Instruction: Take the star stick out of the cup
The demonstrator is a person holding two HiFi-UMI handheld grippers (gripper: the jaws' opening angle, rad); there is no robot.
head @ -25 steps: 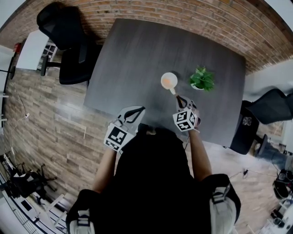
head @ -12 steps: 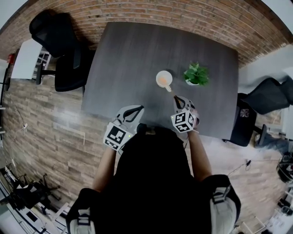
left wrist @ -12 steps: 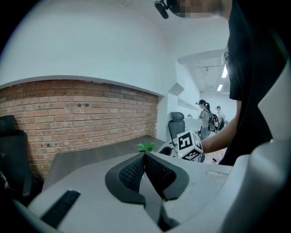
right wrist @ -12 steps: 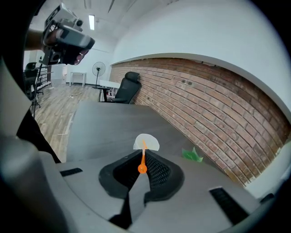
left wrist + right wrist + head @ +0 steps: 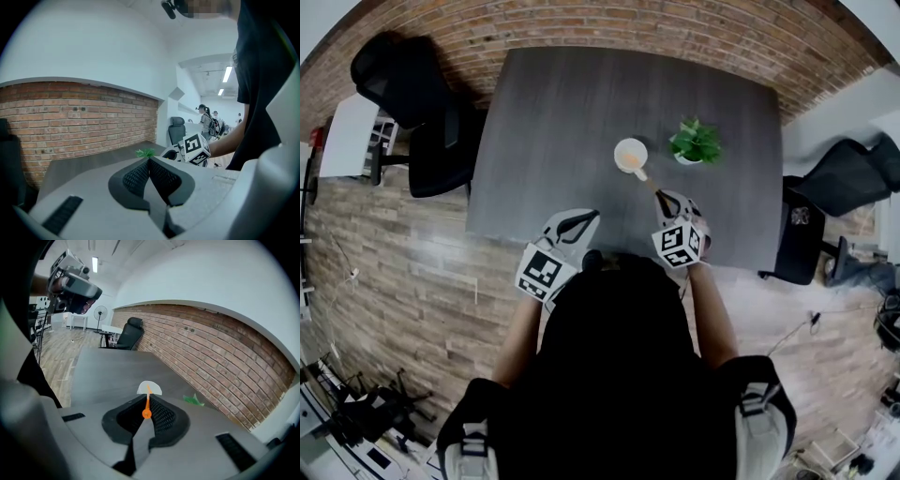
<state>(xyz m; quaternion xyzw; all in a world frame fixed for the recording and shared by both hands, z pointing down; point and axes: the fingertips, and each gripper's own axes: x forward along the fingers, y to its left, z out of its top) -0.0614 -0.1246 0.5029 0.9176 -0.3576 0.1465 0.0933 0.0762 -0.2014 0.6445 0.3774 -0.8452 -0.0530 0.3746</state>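
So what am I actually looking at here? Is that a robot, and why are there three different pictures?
There is no robot here. A person holds a hand tool with two pinching jaws in each hand. The top-down picture comes from a camera on the person's head. The other two come from cameras riding on each tool, looking along its jaws. On the dark table stand a white cup and a small green plant. The right gripper has its jaws closed on a thin orange stick, whose far end reaches to the cup. The left gripper has its jaws closed on nothing and sits over the table's near edge. The patterned cubes are parts of the tools.
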